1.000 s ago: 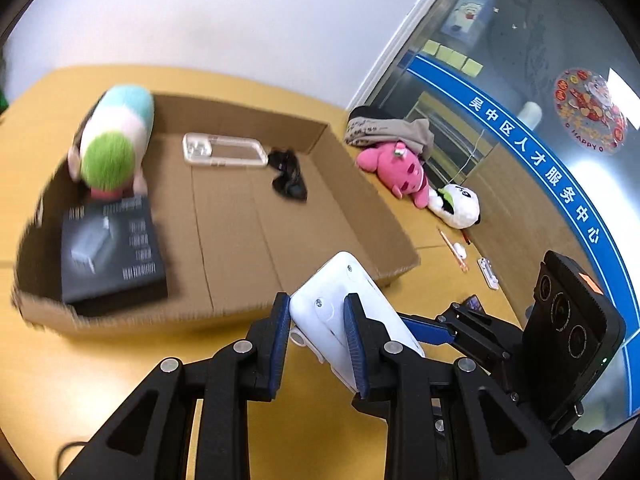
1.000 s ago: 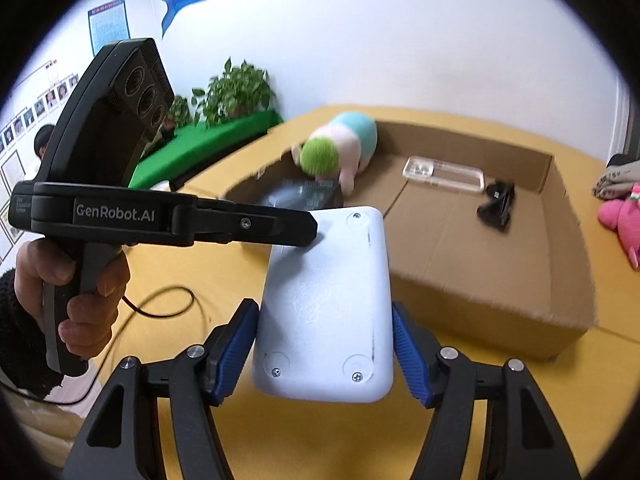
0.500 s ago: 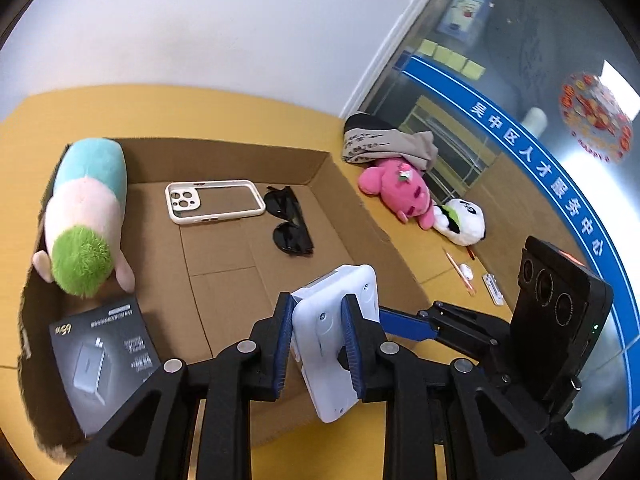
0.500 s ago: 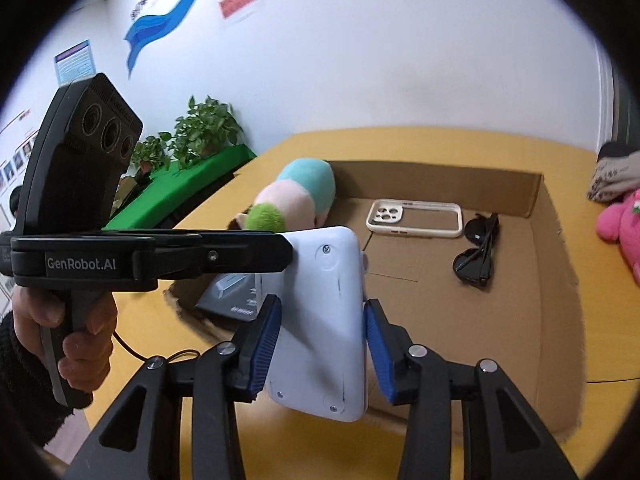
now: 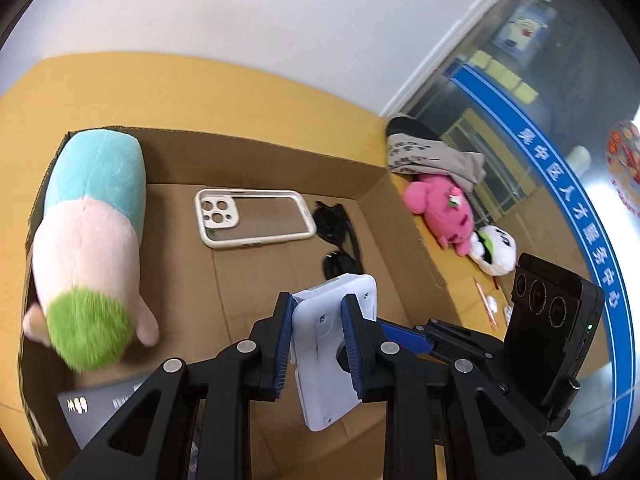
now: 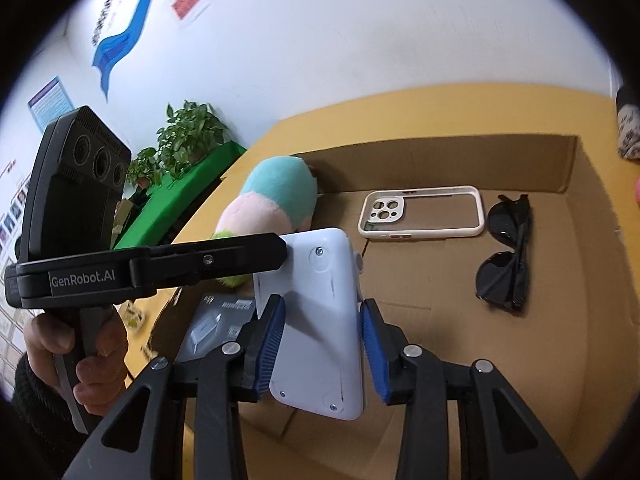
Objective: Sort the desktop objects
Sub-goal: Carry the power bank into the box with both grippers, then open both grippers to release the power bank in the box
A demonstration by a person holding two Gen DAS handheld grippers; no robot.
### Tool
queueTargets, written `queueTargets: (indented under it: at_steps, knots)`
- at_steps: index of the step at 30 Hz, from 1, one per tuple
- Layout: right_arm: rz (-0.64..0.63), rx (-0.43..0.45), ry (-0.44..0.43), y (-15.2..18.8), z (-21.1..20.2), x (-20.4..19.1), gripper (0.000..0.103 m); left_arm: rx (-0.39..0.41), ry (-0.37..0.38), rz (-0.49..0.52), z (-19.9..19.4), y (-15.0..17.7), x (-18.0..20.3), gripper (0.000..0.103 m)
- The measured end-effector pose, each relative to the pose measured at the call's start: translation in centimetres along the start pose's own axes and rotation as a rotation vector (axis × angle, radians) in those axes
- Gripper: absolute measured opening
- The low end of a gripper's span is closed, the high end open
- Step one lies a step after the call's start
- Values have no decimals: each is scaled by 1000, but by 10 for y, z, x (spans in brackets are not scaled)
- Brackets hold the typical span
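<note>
We see a yellow table [image 5: 200, 88] carrying a shallow cardboard box [image 5: 256, 160] with low walls. Inside the box, along its left wall, lies a long plush toy [image 5: 92, 236] in teal, pink and green (its green end points toward us). A dark flat carton [image 6: 216, 320] rests on the box floor near that green end. Further back a pale phone case [image 5: 254, 218] lies flat, and just to its right a pair of black sunglasses [image 6: 506, 256] lies folded.

Over the near part of the box, both grippers share one white device [image 6: 324, 320], a flat rounded slab with screws in its back. The left gripper [image 5: 318, 344] is clamped on one edge of it, blue pads pressing both faces. The right gripper [image 6: 322, 344] grips the slab across its width; its jaws have just been closing onto the device, and the pads now appear to touch both sides. A person's hand [image 6: 76, 344] grips the left gripper's handle.

On the table right of the box sit a pink plush [image 5: 440, 212] and a smaller white plush [image 5: 496, 250].
</note>
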State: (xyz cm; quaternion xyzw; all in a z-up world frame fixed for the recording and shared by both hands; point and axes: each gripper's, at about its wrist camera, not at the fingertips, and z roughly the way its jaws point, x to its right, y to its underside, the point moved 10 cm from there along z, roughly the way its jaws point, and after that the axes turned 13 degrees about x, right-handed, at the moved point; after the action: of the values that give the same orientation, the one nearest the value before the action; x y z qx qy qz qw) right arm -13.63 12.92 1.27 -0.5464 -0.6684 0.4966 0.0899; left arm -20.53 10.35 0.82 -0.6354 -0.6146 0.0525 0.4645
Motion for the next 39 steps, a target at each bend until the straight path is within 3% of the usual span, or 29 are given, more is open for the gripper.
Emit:
queueTargets:
  at_steps: [8,15,20,23,25,27,29,30,35,39]
  knots:
    - [137,-157,2,-1,51,35,38,-128,-83,-125,52,-2,-39,25]
    - [237,-295,58,22,83,66,38,-239,-137,-208,88,23,-64,25]
    - [250,-309,101,33,89,75,38,-259,-166,-208,95,32,-68,27]
    - [220,-287,101,27,84,70,43,-257,-225,-134,86,29,-66,31]
    - [195,-251,107,18,74,65,64,-216,-223,-92,72,23,-58,40]
    - [129,-191,110,7,55,57,70,-144,-213,-50,50,13,-46,57]
    - [52,-130,122,-1,31,51,73,-27,-211,18,11,1,-31,82]
    - [13,-100,137,-3,15,48,80,24,-219,45,-6,-3,-27,84]
    - [-96,37,216,22,-56,46,82,273,-271,173,-106,0,-19,103]
    - [-177,156,336,48,-90,55,82,407,-399,274,-167,31,-33,103]
